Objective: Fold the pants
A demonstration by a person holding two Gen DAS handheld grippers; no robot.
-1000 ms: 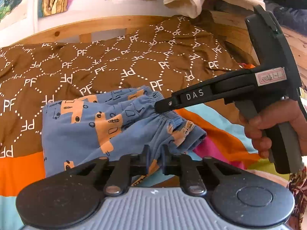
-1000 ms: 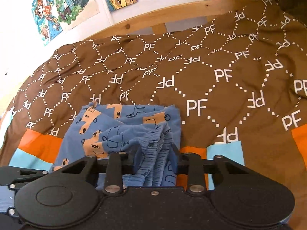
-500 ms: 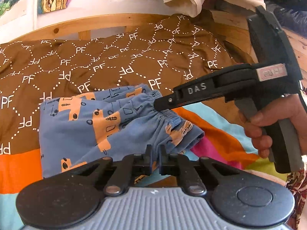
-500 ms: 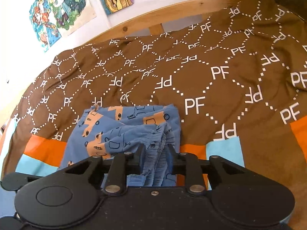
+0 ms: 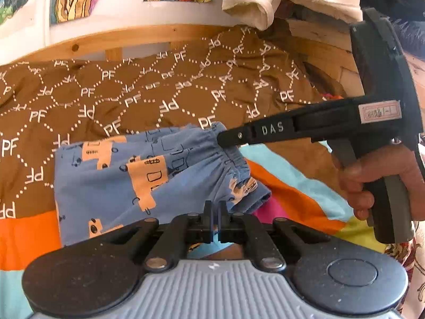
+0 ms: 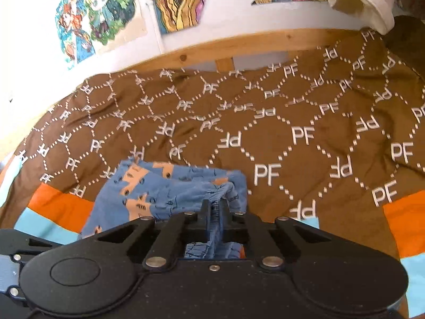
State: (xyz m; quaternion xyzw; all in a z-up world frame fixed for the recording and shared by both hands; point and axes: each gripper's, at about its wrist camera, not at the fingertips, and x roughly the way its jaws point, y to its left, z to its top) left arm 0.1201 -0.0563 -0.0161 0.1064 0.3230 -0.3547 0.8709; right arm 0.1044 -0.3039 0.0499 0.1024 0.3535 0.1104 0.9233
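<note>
Blue truck-print pants (image 5: 127, 175) are lying part-folded on the brown PF bedspread (image 5: 148, 85). Right gripper (image 6: 214, 207) is clamping the elastic waistband; left gripper (image 5: 215, 208) is pinching the near hem corner. Next, probably: lifting both together, folding across evenly.

— What colour are the pants (image 5: 111, 178)?
— Blue, printed with orange trucks.
— And the blanket (image 6: 305, 101)?
— Brown, white dotted diamonds and "PF" letters, edged with orange and light blue blocks.
</note>
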